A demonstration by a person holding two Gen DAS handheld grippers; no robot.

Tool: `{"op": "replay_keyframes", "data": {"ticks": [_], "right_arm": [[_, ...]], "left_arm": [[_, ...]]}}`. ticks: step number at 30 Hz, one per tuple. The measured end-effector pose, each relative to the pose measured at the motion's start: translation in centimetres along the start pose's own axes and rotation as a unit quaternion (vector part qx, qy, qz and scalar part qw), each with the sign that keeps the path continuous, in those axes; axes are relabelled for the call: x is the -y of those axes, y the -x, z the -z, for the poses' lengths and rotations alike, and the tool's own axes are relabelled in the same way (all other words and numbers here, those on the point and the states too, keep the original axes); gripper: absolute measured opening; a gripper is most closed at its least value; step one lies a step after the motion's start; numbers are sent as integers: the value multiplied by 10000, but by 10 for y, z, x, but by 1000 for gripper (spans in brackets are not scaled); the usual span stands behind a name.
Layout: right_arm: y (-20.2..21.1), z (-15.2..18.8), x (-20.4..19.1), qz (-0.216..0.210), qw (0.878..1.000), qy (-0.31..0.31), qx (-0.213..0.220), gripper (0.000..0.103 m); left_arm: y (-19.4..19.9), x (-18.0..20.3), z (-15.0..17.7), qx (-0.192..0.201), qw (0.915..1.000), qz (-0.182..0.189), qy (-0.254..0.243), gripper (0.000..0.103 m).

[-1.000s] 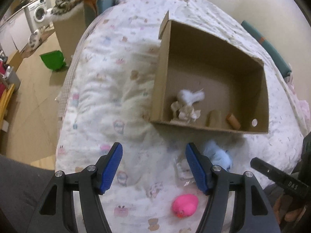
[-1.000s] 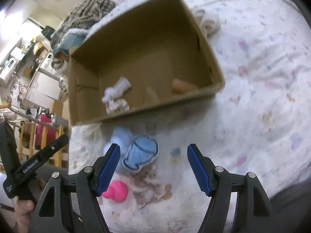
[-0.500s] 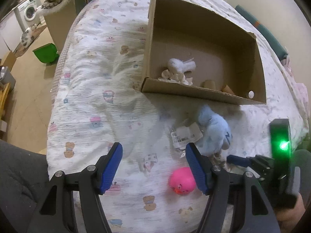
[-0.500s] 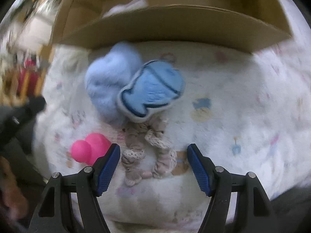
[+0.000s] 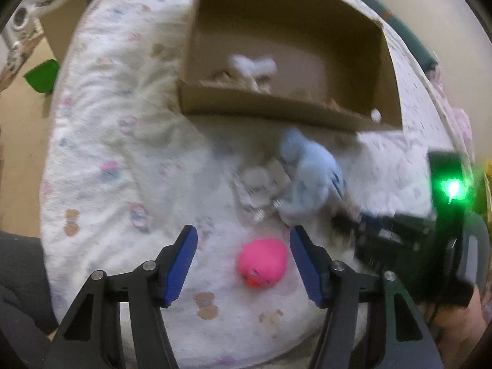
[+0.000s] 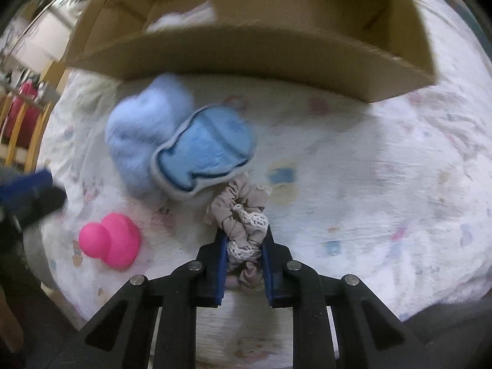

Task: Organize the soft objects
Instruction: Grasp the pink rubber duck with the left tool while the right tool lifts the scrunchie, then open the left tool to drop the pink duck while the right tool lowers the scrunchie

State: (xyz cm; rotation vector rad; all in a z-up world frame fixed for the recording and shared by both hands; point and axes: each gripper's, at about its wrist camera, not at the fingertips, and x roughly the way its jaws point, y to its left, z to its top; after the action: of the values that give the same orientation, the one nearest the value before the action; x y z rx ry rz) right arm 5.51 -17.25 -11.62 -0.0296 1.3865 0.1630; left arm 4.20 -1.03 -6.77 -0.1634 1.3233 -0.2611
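My right gripper [image 6: 244,240] is shut on a beige scrunchie with white lace [image 6: 243,212] that lies on the bed, just in front of a blue fish-shaped toy [image 6: 206,150] and a light blue fluffy toy [image 6: 144,129]. A pink rubber duck [image 6: 112,243] lies to the left. My left gripper [image 5: 243,246] is open, and the pink duck [image 5: 263,261] sits between its fingers, nearer the right one. The fluffy blue toy [image 5: 310,178] lies beyond it. The cardboard box [image 5: 276,110] holds a white soft toy [image 5: 252,66] and other small items.
The bed has a white printed quilt [image 5: 123,141]. A paper tag [image 5: 261,184] lies beside the blue toy. The right gripper's body with a green light [image 5: 449,187] is at the right of the left wrist view. A green bin [image 5: 41,75] stands on the floor at the left.
My right gripper has moved down and closed on the scrunchie. My left gripper has moved in so the pink duck now lies between its open fingers.
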Motion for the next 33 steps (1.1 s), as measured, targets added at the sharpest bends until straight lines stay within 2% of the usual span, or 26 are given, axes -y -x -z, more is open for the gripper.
{"op": "replay_keyframes", "data": {"ticks": [2, 7, 9, 11, 14, 16, 18, 22, 26, 31, 33], "right_arm": [[6, -2, 13, 107, 9993, -321, 147, 21], [15, -8, 29, -20, 9959, -811, 396, 21], [14, -8, 25, -69, 9952, -867, 439, 21], [17, -6, 27, -125, 9946, -916, 472, 21], [18, -8, 28, -195, 9940, -971, 472, 21], [17, -4, 34, -232, 9936, -994, 479, 21], [34, -13, 51, -268, 9931, -1026, 510, 21], [49, -8, 52, -98, 9918, -1008, 783, 21], [75, -5, 58, -121, 9872, -1027, 1218, 21], [114, -6, 61, -462, 9753, -832, 1994, 21], [125, -9, 64, -686, 9702, -798, 2182, 21]], "left_arm": [[-6, 4, 3, -126, 9999, -8, -81, 59], [-16, 17, 7, -397, 9987, 79, -302, 57], [-22, 23, 10, -516, 9977, 73, -431, 51], [-29, 28, 13, -658, 9960, -62, -593, 31], [-35, 30, 14, -734, 9950, -184, -646, 25], [-31, 32, 11, -604, 9957, -202, -670, 25], [-27, 33, 10, -507, 9959, -274, -704, 25], [-13, 18, 3, -255, 9980, -372, -439, 25], [20, 9, -8, 443, 9964, -657, -312, 25], [51, 11, -28, 1099, 9895, -911, -233, 25], [64, 10, -37, 1325, 9865, -931, -249, 25]]}}
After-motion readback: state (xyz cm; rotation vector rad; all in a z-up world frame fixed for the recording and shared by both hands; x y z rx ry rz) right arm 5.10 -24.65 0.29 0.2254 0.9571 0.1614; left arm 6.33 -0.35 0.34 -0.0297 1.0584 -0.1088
